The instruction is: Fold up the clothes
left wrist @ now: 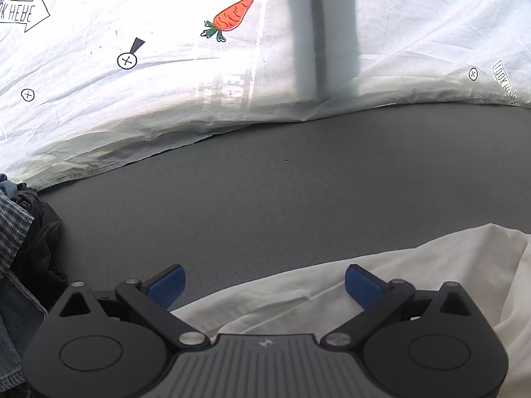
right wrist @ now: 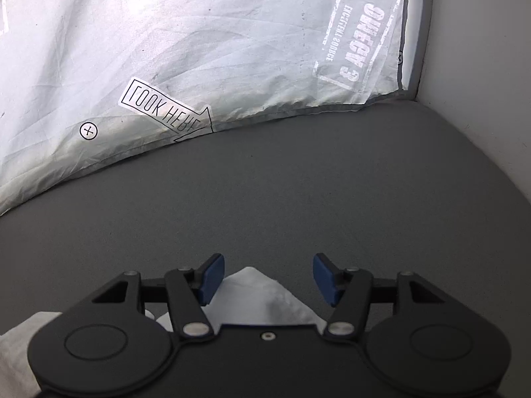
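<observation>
Nearest me, my right hand-held gripper [right wrist: 268, 277] stands with its jaws well apart. A pointed corner of the white garment [right wrist: 262, 298] lies on the desk between the blue pads [right wrist: 212, 277], but neither pad presses on it, so nothing is held. I judge that this corner is laid flat where I want it to stay.

My left hand-held gripper [left wrist: 265, 285] is also wide open and empty. The same white garment [left wrist: 415, 275] spreads beneath and to the right of it, with a seam or fold line running under the jaws. Both tools sit over the cloth, placed to take a fresh edge for the next fold, which is not yet begun.

At the left edge of the left view lies a heap of other clothes [left wrist: 23, 248], checked, dark and denim, kept to the side, presumably awaiting their turn.

Beyond the garment, the grey desk [right wrist: 298, 199] is bare, giving working room.

Farthest off, a white printed sheet [left wrist: 132, 83] hangs as a backdrop, bearing a carrot [left wrist: 232, 16], arrow labels and crossed circles.
</observation>
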Tool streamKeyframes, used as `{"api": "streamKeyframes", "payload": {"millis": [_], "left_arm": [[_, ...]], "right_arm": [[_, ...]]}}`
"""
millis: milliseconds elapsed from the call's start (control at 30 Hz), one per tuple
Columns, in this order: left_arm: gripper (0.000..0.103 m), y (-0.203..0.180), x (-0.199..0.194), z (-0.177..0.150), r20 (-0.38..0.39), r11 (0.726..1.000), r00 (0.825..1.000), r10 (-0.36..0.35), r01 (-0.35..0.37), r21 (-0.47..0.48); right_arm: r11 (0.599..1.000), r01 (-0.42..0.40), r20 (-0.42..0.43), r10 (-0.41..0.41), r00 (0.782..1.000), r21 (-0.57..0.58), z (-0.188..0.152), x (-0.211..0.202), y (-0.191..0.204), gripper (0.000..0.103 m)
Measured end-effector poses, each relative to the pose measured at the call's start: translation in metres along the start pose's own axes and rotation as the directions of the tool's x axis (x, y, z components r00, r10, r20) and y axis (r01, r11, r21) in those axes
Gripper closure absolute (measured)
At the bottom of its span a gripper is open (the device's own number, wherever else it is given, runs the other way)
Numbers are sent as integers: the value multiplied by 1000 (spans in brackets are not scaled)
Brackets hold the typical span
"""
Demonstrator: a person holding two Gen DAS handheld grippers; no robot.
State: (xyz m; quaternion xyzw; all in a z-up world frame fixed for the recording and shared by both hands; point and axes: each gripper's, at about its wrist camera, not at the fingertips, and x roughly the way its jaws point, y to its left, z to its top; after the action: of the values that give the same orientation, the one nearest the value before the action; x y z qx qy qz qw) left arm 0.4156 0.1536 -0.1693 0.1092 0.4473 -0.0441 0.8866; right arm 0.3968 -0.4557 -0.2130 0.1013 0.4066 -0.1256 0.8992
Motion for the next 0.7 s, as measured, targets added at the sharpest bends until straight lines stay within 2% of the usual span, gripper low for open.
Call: {"api": "streamKeyframes", "payload": {"millis": [67, 200, 300, 333, 400, 433, 467, 533, 567, 600, 700], "left_arm": [[2, -5, 5, 4, -2, 998, 998, -56, 56, 5], [1, -16, 13, 6, -49, 984, 983, -176, 177, 21], [1, -30, 22, 6, -94, 978, 976, -194, 200, 58], [1, -33, 25, 5, -105, 977, 975, -194, 201, 65], [3, -37, 30, 2, -110, 978, 974, -196, 202, 48], [5, -37, 31, 0, -110, 977, 973, -204, 209, 35], [22, -37, 30, -2, -105, 974, 969, -226, 228, 12], [55, -34, 24, -3, -70, 971, 969, -238, 237, -17], [76, -33, 19, -2, -45, 974, 973, -226, 225, -23], [85, -32, 13, -1, -20, 977, 977, -213, 213, -29], [90, -23, -11, 10, 80, 987, 985, -150, 154, -52]], "right_arm": [[998, -30, -7, 30, 1000, 52, -10, -1, -6, 36], [989, -77, -3, 78, 997, 126, -24, -7, -16, 34], [990, -84, -3, 85, 996, 113, -27, -7, -16, 34], [992, -82, -9, 83, 997, 96, -26, -7, -14, 38], [991, -117, -11, 118, 993, 62, -25, -9, -11, 60], [990, -134, -2, 134, 991, 45, -24, -12, -8, 77], [989, -145, 13, 144, 989, 25, -24, -15, -5, 92], [992, -122, 69, 124, 990, -41, -22, -27, 3, 94], [992, -107, 111, 113, 987, -63, -19, -36, 4, 95], [995, -87, 159, 95, 983, -55, -14, -45, 1, 96], [997, -37, 315, 12, 949, 74, 9, -77, -27, 96]]}}
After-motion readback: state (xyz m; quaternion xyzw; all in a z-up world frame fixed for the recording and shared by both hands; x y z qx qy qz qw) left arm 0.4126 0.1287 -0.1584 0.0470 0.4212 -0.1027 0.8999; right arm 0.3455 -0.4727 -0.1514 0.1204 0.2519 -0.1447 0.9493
